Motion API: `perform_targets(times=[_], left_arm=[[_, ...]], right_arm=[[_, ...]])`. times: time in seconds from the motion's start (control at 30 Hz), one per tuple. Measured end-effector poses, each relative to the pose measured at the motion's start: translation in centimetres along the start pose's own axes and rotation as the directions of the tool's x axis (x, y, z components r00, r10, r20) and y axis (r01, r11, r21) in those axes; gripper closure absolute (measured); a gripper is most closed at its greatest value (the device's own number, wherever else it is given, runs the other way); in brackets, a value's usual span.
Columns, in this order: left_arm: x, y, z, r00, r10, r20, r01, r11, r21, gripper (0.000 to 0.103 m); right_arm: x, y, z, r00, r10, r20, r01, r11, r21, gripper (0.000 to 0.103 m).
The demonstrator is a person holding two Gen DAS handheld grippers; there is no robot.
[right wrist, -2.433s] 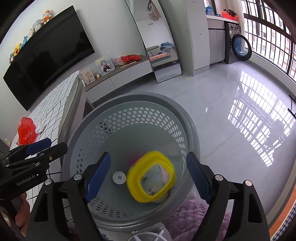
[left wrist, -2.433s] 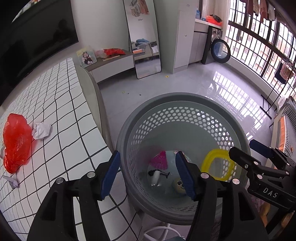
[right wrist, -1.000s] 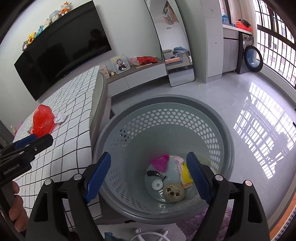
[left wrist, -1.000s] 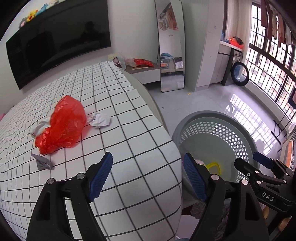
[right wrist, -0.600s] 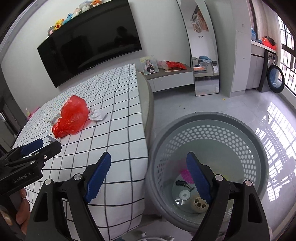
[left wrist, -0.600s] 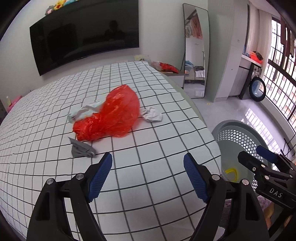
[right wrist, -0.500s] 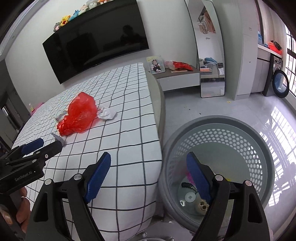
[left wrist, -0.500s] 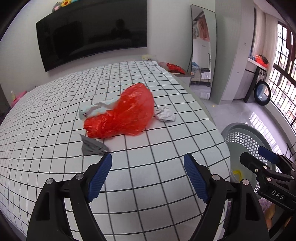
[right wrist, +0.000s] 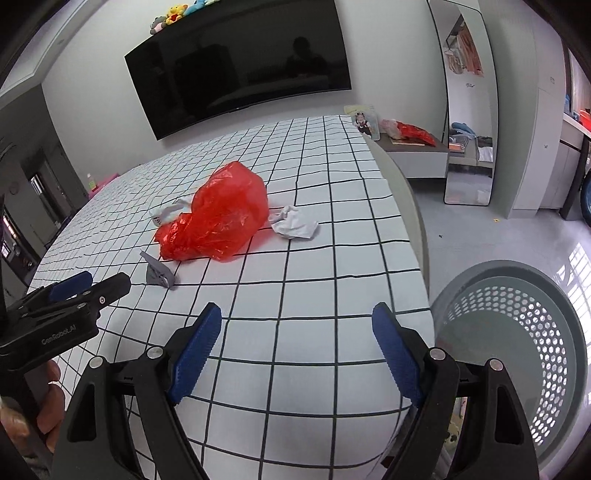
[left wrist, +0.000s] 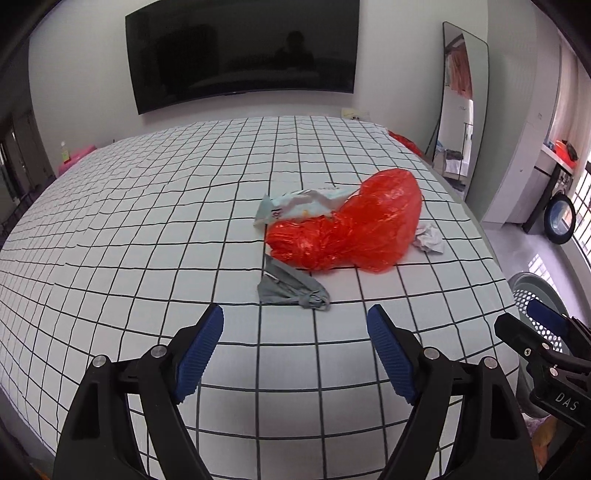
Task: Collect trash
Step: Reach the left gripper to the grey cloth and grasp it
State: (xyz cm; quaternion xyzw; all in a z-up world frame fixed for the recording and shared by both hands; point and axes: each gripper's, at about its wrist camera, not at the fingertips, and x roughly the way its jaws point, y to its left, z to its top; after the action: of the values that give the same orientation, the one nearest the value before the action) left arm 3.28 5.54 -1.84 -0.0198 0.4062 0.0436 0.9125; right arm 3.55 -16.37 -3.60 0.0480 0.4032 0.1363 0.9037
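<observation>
On the gridded bed (left wrist: 147, 221) we see a red bag (left wrist: 351, 221); both hand-held grippers, left (left wrist: 295, 343) and right (right wrist: 297, 339), gape wide, empty.

A bed (left wrist: 147, 240) covered in a white sheet with a black grid fills most of the room. On the pale wall behind it hangs a large dark television (left wrist: 240, 51), with soft toys (right wrist: 177, 13) lined along its top. A tall mirror (right wrist: 467, 110) leans against the wall beside a low grey cabinet (right wrist: 421, 155) bearing a framed photo (right wrist: 364, 122). The glossy grey floor (right wrist: 498, 240) reflects daylight from barred windows (left wrist: 583, 229).
</observation>
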Motion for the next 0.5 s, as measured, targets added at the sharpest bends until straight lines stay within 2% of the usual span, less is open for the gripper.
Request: perform_targets(times=[0.23,0.5], left_arm=[[2.2,1.9,0.2,0.999,0.021,-0.05,-0.022,0.999,-0.037,0.024],[4.9,1.3,0.7,0.996,0.003,-0.094,-0.007,0.999,-0.042,0.023]], right_arm=[[1.4,0.9,0.9,1.0,0.024,-0.012,-0.024,1.0,-0.013,0.023],[2.5,0.3,1.4,0.999,0.028,-0.029,-0.028,1.0,0.002,0.023]])
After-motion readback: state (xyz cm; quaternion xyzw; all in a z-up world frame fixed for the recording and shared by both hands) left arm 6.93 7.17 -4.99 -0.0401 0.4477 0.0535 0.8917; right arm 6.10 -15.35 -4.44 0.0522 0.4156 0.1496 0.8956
